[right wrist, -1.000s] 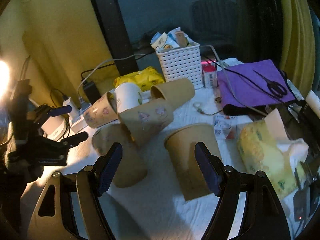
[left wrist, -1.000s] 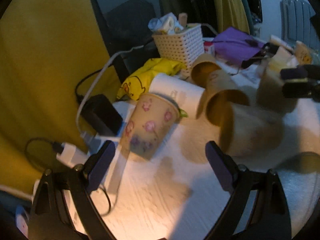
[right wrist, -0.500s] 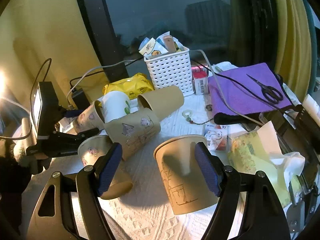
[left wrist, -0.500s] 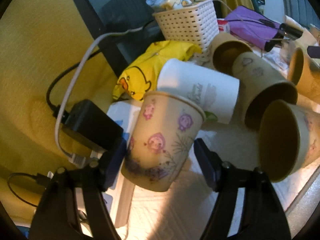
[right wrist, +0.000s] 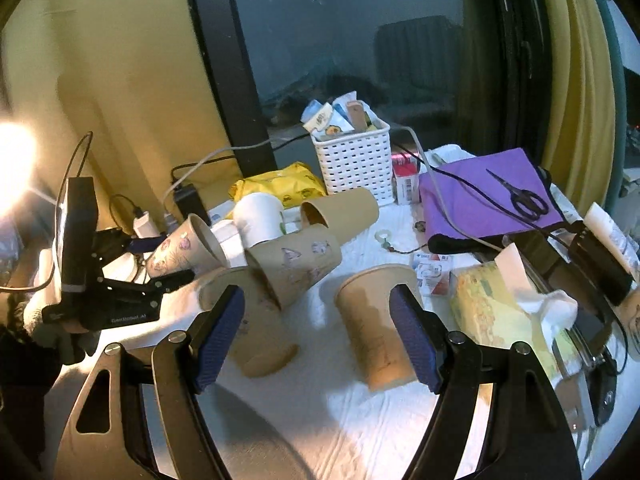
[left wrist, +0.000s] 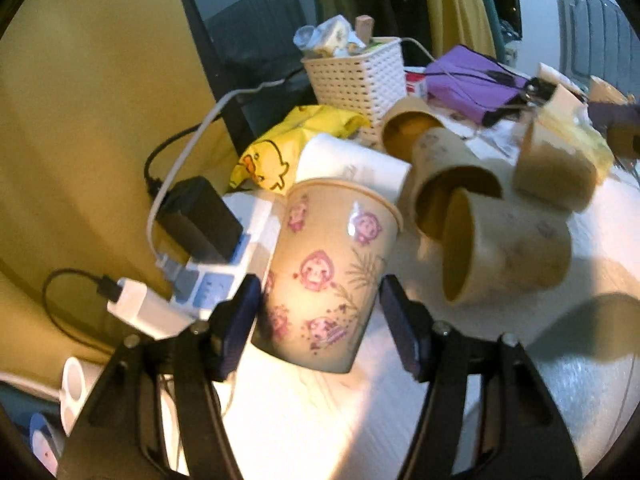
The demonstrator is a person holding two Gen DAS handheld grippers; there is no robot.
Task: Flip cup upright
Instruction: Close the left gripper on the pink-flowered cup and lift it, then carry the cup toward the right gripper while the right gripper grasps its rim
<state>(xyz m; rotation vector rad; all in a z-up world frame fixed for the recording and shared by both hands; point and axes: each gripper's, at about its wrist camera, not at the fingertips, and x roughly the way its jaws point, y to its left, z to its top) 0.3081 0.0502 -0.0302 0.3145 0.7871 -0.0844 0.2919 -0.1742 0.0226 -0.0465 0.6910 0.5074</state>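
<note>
The left gripper (left wrist: 320,304) is clamped on the paper cup (left wrist: 326,276), a beige cup printed with pink cartoon faces, tilted with its rim up and away from the gripper, lifted above the surface (left wrist: 320,412). The right gripper (right wrist: 316,336) is spread apart, with an upright brown cup (right wrist: 374,320) just ahead between its fingers.

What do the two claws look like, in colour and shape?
Both the left claw and the right claw have black, angular frames with silver bolts and dark blue ribbed pads. From the right wrist view, the left one carries small white lettering.
</note>
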